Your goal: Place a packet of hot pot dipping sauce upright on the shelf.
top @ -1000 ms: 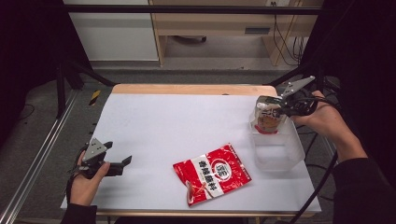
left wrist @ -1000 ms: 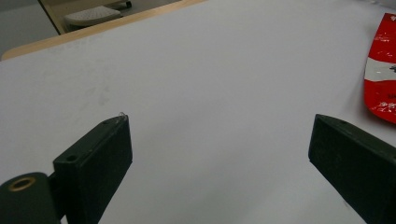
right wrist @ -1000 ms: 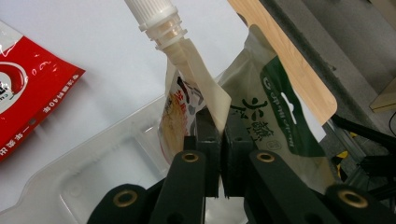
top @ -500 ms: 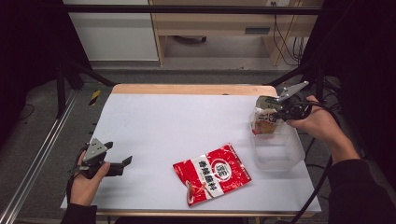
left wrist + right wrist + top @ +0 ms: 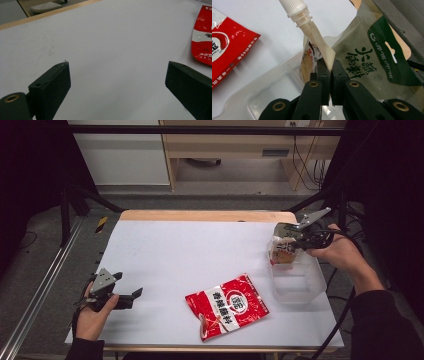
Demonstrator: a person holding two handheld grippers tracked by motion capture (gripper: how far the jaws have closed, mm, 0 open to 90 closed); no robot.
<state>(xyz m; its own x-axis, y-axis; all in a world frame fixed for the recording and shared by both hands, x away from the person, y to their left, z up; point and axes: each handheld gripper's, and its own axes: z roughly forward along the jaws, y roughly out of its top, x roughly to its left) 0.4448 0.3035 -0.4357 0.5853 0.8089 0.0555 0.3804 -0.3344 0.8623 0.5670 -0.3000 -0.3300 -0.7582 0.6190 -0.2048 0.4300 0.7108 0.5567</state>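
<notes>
The spouted sauce pouch hangs pinched by its upper edge in the right gripper, jaws clamped tight on the film; compared with a second ago it sits a little lower and nearer the far end of the clear plastic tray, which suggests it is being lowered in and release is close; its long axis runs tilted rather than plumb, the white screw spout slanting away from the jaws toward the red seasoning packet, its body dipping into the tray; a second, green-labelled pouch lies just beside it; the left gripper, resting wide open on the white table, holds nothing.
</notes>
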